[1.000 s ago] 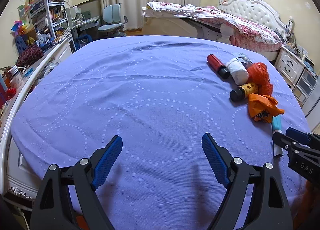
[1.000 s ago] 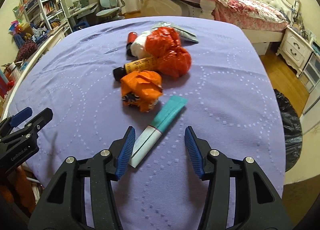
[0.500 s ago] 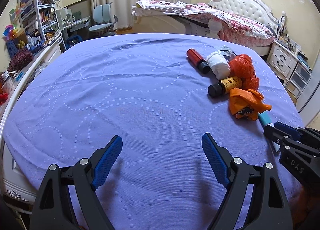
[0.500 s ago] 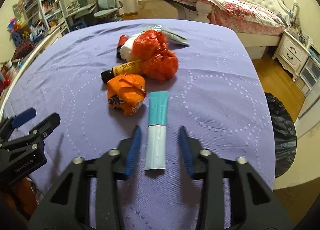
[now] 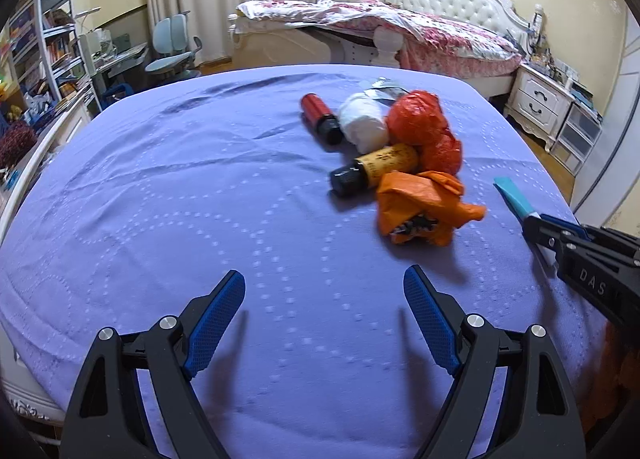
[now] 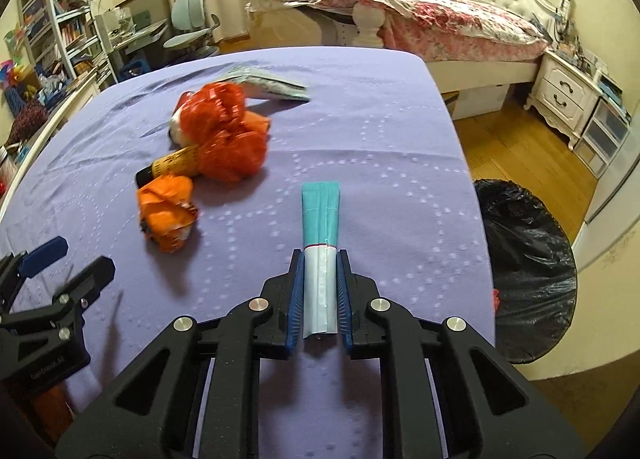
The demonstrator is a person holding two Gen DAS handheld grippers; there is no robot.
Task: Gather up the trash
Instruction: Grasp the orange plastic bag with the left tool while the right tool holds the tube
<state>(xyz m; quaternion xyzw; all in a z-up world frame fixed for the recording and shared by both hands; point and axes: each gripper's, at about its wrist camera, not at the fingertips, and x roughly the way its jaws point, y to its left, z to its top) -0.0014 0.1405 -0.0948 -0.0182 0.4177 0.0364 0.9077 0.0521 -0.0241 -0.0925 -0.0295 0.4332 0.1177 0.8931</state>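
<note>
My right gripper (image 6: pixel 319 259) is shut on the white end of a teal and white tube (image 6: pixel 320 219) that lies on the purple bedspread (image 6: pixel 380 131); it also shows in the left wrist view (image 5: pixel 514 195). My left gripper (image 5: pixel 324 283) is open and empty above the cover, short of the trash pile. The pile holds a crumpled orange bag (image 5: pixel 420 207), a yellow bottle with a black cap (image 5: pixel 376 169), a red crumpled bag (image 5: pixel 420 119), a white roll (image 5: pixel 364 125) and a red bottle (image 5: pixel 320 117). A flat silver packet (image 6: pixel 268 85) lies behind the pile.
A black trash bag (image 6: pixel 524 259) stands on the wooden floor off the bed's right edge. A second bed (image 5: pixel 400 31) and a white nightstand (image 5: pixel 540 99) are beyond. Shelves (image 5: pixel 40 59) and a desk with chairs line the left side.
My right gripper moved forward over the tube and closed on its white end. My left gripper swung right, so the trash pile now sits nearer its middle.
</note>
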